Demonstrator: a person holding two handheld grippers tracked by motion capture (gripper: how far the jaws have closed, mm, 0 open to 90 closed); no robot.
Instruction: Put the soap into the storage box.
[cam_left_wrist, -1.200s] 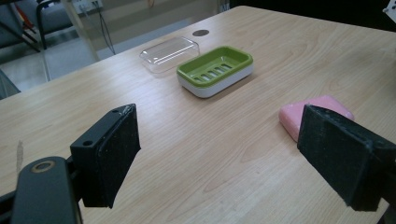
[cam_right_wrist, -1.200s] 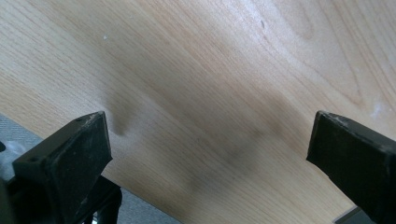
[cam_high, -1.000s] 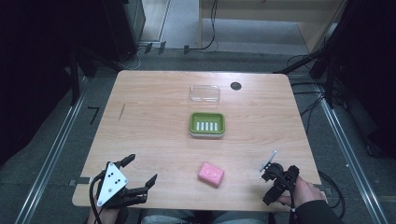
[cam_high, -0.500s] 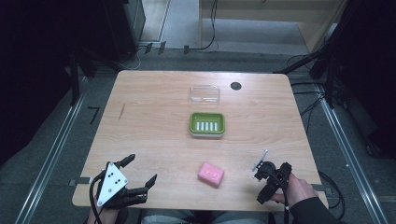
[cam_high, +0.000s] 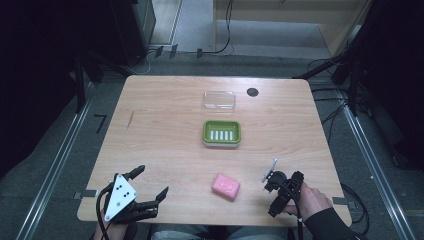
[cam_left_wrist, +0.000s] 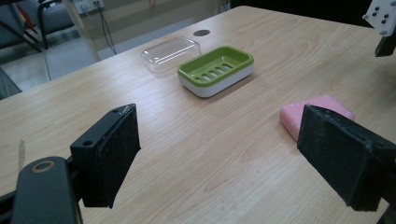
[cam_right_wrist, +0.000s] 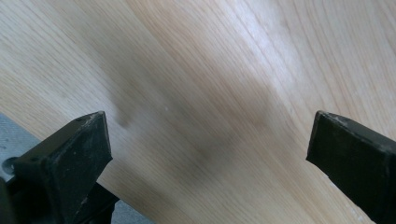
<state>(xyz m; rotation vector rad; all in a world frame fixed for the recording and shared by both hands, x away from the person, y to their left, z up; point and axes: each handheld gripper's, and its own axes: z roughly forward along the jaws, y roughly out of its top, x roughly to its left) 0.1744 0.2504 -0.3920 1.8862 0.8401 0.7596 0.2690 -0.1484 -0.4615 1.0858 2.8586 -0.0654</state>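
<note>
Left gripper (cam_high: 147, 192): jaws spread wide, nothing between them, resting low at the near edge of the desk (cam_high: 165, 130), pointed across it.
Right gripper (cam_high: 280, 192): jaws gaping just as wide, empty, bare wood beneath them; the hand (cam_high: 310, 200) tilts it steeply down at the desk.
Pink soap (cam_high: 226, 186): flat on the desk between the two grippers, just ahead of the left jaws, nosing in behind the right-hand pad (cam_left_wrist: 345, 158) in the left gripper view.
Green soap dish (cam_high: 222, 133): well beyond both sets of jaws, tray up, looks ready to receive the soap.
Clear lid (cam_high: 219, 100): just past the dish, set aside so the dish stays open, I'd guess.
Likely job: soap into dish.
</note>
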